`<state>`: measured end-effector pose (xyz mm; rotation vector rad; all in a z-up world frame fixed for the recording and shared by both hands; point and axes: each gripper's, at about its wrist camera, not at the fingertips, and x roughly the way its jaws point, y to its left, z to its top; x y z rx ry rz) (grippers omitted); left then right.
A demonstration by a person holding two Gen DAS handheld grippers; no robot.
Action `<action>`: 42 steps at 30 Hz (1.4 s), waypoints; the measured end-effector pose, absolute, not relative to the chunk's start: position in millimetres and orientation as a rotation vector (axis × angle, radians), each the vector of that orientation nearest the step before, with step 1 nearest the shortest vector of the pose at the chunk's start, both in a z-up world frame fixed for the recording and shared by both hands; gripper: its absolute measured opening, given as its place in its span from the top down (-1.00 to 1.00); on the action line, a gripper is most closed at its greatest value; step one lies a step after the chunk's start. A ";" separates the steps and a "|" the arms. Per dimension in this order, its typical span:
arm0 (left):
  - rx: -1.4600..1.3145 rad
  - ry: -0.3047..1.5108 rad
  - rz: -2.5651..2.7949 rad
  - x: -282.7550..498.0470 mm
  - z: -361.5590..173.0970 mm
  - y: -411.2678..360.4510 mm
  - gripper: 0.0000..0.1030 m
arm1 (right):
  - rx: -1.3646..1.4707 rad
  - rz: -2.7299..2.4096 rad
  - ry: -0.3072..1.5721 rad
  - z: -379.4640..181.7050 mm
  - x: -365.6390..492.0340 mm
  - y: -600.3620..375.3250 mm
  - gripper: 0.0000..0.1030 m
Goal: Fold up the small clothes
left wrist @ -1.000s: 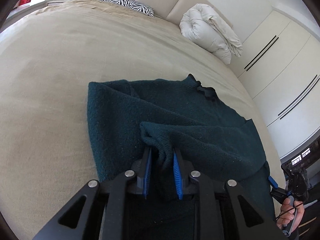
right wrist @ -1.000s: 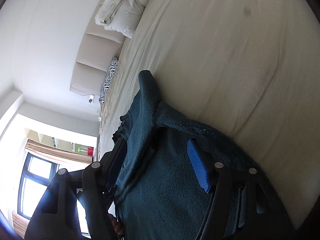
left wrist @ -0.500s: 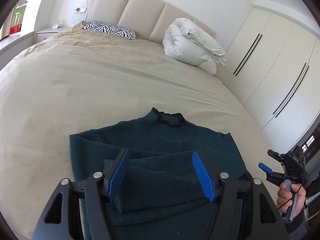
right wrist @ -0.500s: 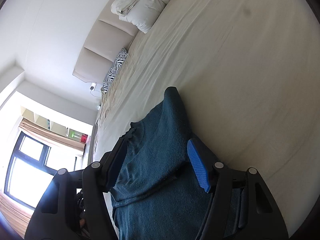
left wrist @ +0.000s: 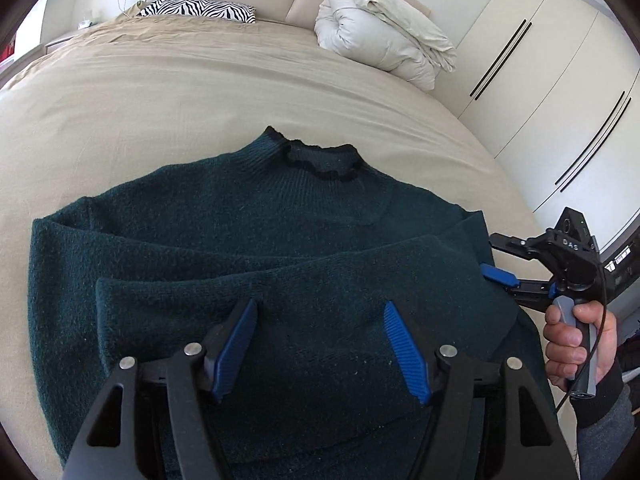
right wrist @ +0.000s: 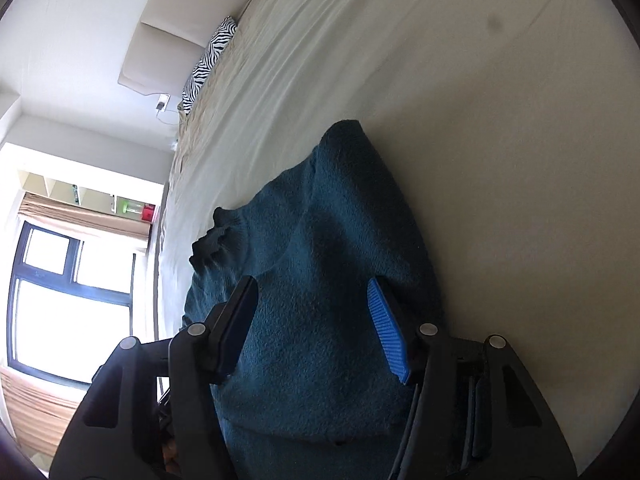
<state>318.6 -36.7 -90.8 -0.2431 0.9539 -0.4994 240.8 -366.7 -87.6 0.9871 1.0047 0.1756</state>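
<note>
Sweater (left wrist: 248, 248) lay collar-away on the bed (left wrist: 160, 92).
We saw it dark green, sleeves folded across; left gripper (left wrist: 320, 344) and right gripper (right wrist: 316, 320) were open, empty, the right's jaws just closing.

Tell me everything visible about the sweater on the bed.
The sweater is dark teal, a fuzzy knit with a ribbed, black-trimmed collar. It lies flat on the beige bed, collar towards the headboard. One sleeve is folded across the body, so it is partly folded. Neither hand-held gripper grips it: the left hand-held gripper stands open above the folded part, and the right hand-held gripper is open over its side edge.
</note>
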 end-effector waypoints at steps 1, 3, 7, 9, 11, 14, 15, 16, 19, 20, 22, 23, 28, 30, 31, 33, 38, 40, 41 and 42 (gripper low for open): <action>-0.260 0.943 -0.512 321.7 -91.4 -37.2 -0.32 | 1.026 0.176 0.992 -92.6 242.0 -375.2 0.19; -0.283 0.941 -0.537 327.1 -95.9 -41.8 -0.32 | 1.063 0.137 0.978 -97.1 243.3 -392.7 0.39; -0.260 0.929 -0.529 329.6 -99.7 -53.9 -0.34 | 1.073 0.142 0.977 -100.4 244.3 -417.4 0.42; -0.236 0.918 -0.538 329.1 -101.6 -58.5 -0.38 | 1.023 0.106 0.970 -94.6 247.5 -422.2 0.41; -0.217 0.914 -0.533 328.3 -102.7 -62.3 -0.42 | 1.008 0.041 0.938 -83.9 237.2 -430.5 0.29; -0.211 0.910 -0.519 324.9 -98.7 -63.0 -0.43 | 1.066 0.098 0.861 -65.5 222.2 -434.4 0.19; -0.226 0.906 -0.513 322.4 -96.2 -61.7 -0.43 | 1.051 0.142 0.859 -58.0 221.9 -429.0 0.18; -0.238 0.898 -0.508 319.1 -93.7 -61.0 -0.43 | 1.018 0.176 0.868 -51.2 224.5 -421.0 0.13; -0.199 0.896 -0.483 311.5 -94.5 -70.7 -0.43 | 0.921 0.228 0.921 -43.0 242.3 -395.5 0.08; -0.168 0.898 -0.476 310.2 -97.9 -76.6 -0.43 | 0.915 0.223 0.942 -47.8 250.4 -387.7 0.08; -0.112 0.881 -0.462 307.2 -103.7 -83.4 -0.45 | 0.939 0.212 1.010 -70.2 259.7 -385.3 0.08; -0.097 0.873 -0.462 305.9 -105.4 -85.5 -0.47 | 0.954 0.195 1.049 -84.2 261.6 -382.9 0.08; -0.093 0.855 -0.472 305.8 -107.5 -86.6 -0.55 | 0.978 0.236 0.955 -89.5 217.2 -393.0 0.09; -0.106 0.847 -0.481 303.9 -109.0 -82.2 -0.57 | 0.978 0.227 0.938 -89.7 195.5 -389.9 0.10; -0.112 0.844 -0.486 303.9 -109.4 -80.9 -0.58 | 0.976 0.205 0.926 -85.3 179.4 -395.4 0.10; -0.128 0.839 -0.494 302.4 -110.9 -76.8 -0.59 | 0.986 0.157 0.899 -77.6 149.3 -400.9 0.06; -0.153 0.829 -0.512 298.0 -113.2 -72.2 -0.64 | 1.109 0.126 0.820 -70.3 88.0 -411.2 0.03; -0.144 0.824 -0.511 296.0 -113.6 -73.4 -0.66 | 1.162 0.136 0.789 -68.9 76.2 -407.4 -0.06; -0.143 0.822 -0.511 295.2 -113.5 -73.7 -0.67 | 1.185 0.140 0.783 -69.7 74.9 -402.7 -0.08; -0.146 0.820 -0.512 294.8 -113.1 -73.9 -0.67 | 1.205 0.142 0.785 -71.3 77.5 -395.8 -0.11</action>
